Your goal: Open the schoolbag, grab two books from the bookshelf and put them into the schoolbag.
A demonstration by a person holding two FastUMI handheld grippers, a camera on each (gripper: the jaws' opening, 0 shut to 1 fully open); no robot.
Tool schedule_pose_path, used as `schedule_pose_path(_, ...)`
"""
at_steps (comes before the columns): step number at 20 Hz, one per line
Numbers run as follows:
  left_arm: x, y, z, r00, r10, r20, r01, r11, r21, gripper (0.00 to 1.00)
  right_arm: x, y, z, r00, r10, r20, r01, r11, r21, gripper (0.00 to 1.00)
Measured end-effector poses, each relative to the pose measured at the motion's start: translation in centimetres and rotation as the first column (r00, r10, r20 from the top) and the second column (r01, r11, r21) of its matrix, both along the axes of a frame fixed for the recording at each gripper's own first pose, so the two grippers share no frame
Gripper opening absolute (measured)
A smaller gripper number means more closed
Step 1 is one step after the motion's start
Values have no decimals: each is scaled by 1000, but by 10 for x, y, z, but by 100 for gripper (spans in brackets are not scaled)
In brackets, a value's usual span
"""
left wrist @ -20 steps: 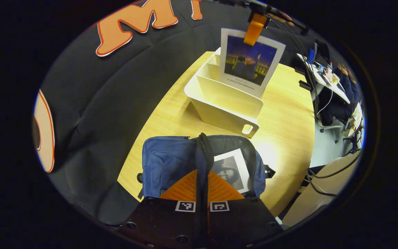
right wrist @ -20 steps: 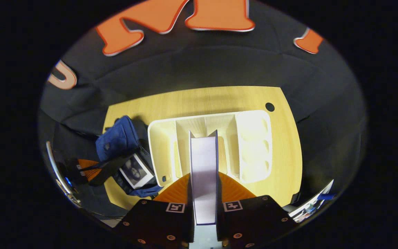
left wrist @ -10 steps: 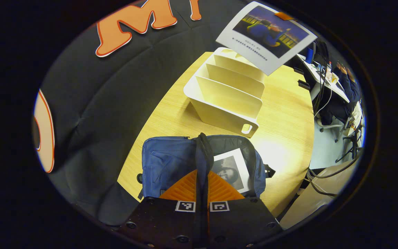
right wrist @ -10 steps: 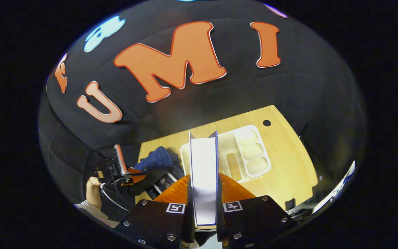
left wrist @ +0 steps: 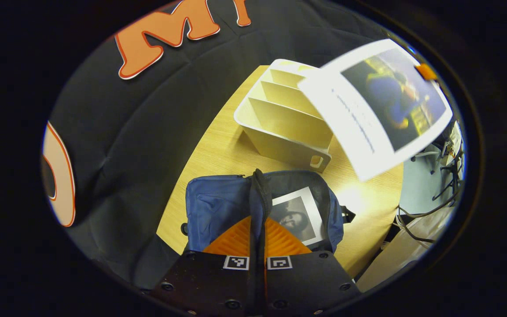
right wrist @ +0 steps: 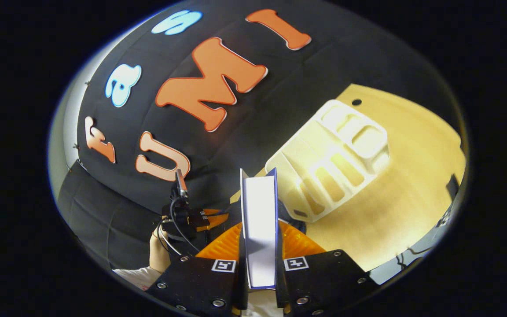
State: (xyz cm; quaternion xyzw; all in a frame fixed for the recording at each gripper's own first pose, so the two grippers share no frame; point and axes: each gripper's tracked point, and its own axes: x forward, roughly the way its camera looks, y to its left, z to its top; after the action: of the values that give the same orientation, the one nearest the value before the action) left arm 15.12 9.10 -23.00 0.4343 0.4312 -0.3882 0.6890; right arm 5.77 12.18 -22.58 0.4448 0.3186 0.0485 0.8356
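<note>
Wooden table [left wrist: 218, 145] under booth light, cream bookshelf [left wrist: 286, 125] standing behind open blue schoolbag [left wrist: 218, 202], one book [left wrist: 297, 213] already inside. Left gripper [left wrist: 257, 220] pinching bag strap [left wrist: 259, 193], held low. Right gripper [right wrist: 260, 246] raised and tilted, clamped on second book [right wrist: 260, 220], airborne above bookshelf.

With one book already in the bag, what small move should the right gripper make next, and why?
Probably carry the white-bordered book down toward the open blue schoolbag: the right gripper clamps it in the air above the table, while the left gripper grips the dark strap.
</note>
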Motion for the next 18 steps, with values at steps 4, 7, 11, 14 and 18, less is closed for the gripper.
schedule_pose_path(4,0,-1,0,1000,-7,3,7,1000,6,1,1,50,-69,999,11,-42,-6,991,132,25)
schedule_pose_path(7,-4,-4,1,1000,-22,10,22,1000,13,1,13,82,-95,998,24,-52,-14,983,182,25)
schedule_pose_path(11,-5,-7,2,999,-45,28,44,998,35,1,39,110,-131,996,31,-87,-19,991,134,25)
schedule_pose_path(14,-10,-10,3,998,-61,27,60,997,40,1,55,121,-152,994,5,-107,11,989,147,25)
schedule_pose_path(18,-12,-12,6,997,-79,26,78,995,56,1,71,161,-170,992,40,-123,-19,986,169,25)
